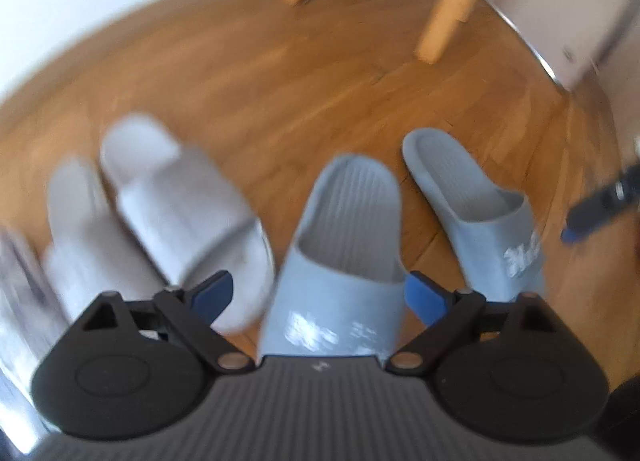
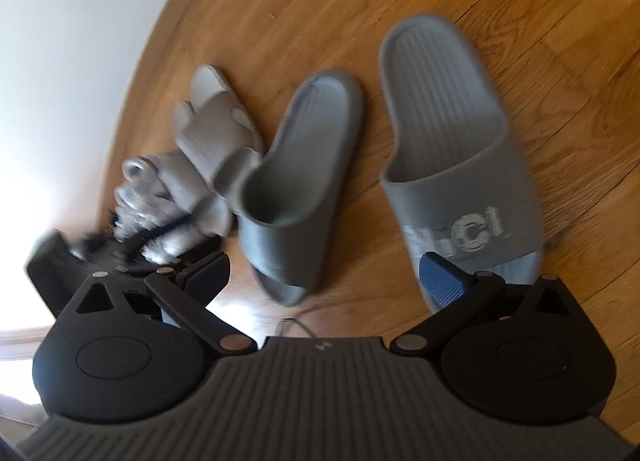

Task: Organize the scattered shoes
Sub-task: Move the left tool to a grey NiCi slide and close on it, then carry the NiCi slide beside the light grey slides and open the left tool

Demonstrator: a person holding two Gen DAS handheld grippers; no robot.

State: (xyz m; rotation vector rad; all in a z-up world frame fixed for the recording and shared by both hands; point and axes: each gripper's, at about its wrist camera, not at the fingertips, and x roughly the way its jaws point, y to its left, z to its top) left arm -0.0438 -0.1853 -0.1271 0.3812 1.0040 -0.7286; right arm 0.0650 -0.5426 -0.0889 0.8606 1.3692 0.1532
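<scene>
With both our left gripper [image 1: 318, 293] and right gripper [image 2: 324, 273] spread wide and grasping nothing, we risked nudging the blue-grey slipper [image 1: 340, 261] askew against its white neighbour [image 1: 188, 205].

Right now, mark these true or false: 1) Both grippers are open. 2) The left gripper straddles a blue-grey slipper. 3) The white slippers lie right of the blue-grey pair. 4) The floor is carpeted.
1) True: left gripper and right gripper both have jaws apart.
2) True: the blue-grey slipper sits between its fingers.
3) False: the white slippers lie to the left.
4) False: the floor is wood.
</scene>
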